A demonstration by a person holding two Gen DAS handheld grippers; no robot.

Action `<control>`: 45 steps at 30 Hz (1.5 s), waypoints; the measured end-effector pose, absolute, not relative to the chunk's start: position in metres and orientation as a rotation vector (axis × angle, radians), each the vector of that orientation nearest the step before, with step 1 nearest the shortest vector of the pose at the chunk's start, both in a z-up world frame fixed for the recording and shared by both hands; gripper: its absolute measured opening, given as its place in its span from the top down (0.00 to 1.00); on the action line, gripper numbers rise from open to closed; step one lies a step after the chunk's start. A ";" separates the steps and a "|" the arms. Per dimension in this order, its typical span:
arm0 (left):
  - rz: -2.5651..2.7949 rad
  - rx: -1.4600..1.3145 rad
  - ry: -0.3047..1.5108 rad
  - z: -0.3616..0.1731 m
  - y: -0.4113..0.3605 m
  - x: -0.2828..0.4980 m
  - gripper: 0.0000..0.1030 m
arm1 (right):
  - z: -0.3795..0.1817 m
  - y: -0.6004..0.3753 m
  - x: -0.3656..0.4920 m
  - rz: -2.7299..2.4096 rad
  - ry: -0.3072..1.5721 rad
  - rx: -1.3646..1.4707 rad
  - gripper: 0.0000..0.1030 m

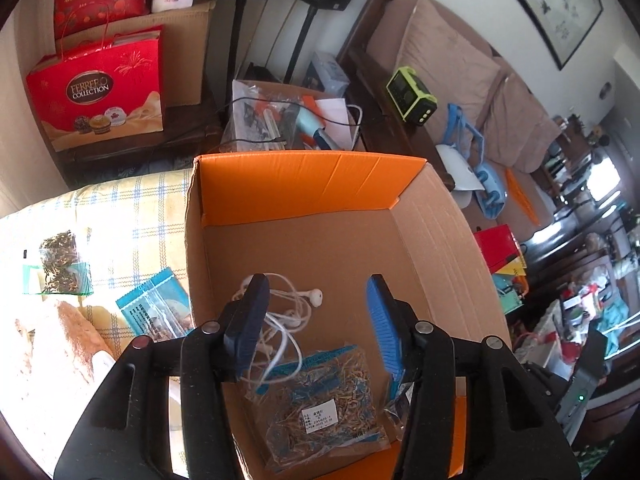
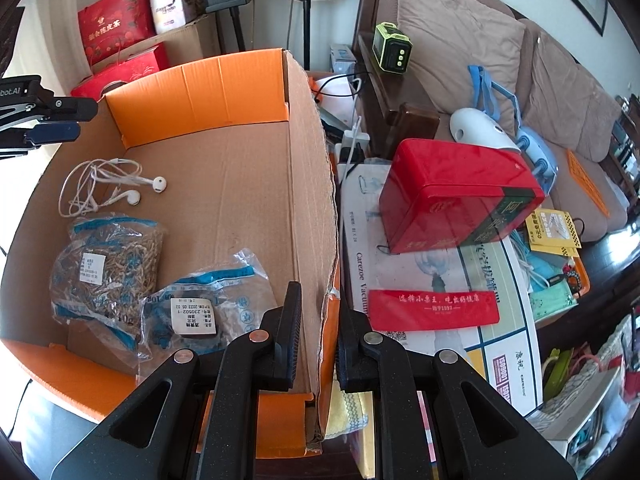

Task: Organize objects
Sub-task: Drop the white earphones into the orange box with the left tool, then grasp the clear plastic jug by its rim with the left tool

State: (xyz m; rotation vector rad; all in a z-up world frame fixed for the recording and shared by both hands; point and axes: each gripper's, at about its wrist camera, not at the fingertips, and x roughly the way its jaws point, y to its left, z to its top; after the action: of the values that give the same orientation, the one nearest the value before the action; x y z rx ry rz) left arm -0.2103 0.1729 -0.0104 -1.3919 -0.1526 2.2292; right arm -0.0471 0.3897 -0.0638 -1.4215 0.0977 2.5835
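An open cardboard box (image 1: 432, 240) with orange flaps holds white earphones (image 1: 296, 300), a clear bag of dried herbs (image 1: 324, 400) and a second clear bag (image 2: 200, 312). My left gripper (image 1: 316, 312) is open and empty, hovering over the box. It also shows at the left edge of the right wrist view (image 2: 56, 120). My right gripper (image 2: 318, 320) straddles the box's right wall (image 2: 316, 200), one finger inside and one outside, jaws close on the cardboard. More herb bags (image 1: 60, 268) and a blue-edged packet (image 1: 156, 304) lie on the checked cloth left of the box.
A red tin (image 2: 460, 196) and a flat red packet (image 2: 434, 308) sit on a printed carton right of the box. A red Ferrero bag (image 1: 100, 92) stands behind. A sofa (image 2: 460, 40) with a green device (image 2: 392, 46) lies beyond.
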 end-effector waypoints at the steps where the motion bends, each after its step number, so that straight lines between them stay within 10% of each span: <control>1: 2.231 -1.383 -0.148 -0.008 0.171 -0.208 0.53 | -0.064 0.390 -0.047 2.584 0.097 -1.421 0.87; 34: 2.489 -1.455 0.082 -0.027 0.053 -0.156 0.40 | -0.061 0.387 -0.047 2.587 0.097 -1.418 0.87; 45: 2.470 -1.550 0.121 -0.058 0.047 -0.159 0.66 | -0.061 0.386 -0.047 2.587 0.099 -1.418 0.86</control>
State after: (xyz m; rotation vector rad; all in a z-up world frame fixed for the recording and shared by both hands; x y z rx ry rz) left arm -0.1595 0.0469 -0.0582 -1.5497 0.1210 2.4704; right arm -0.0473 0.3865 -0.0615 -1.4179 0.0988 2.5873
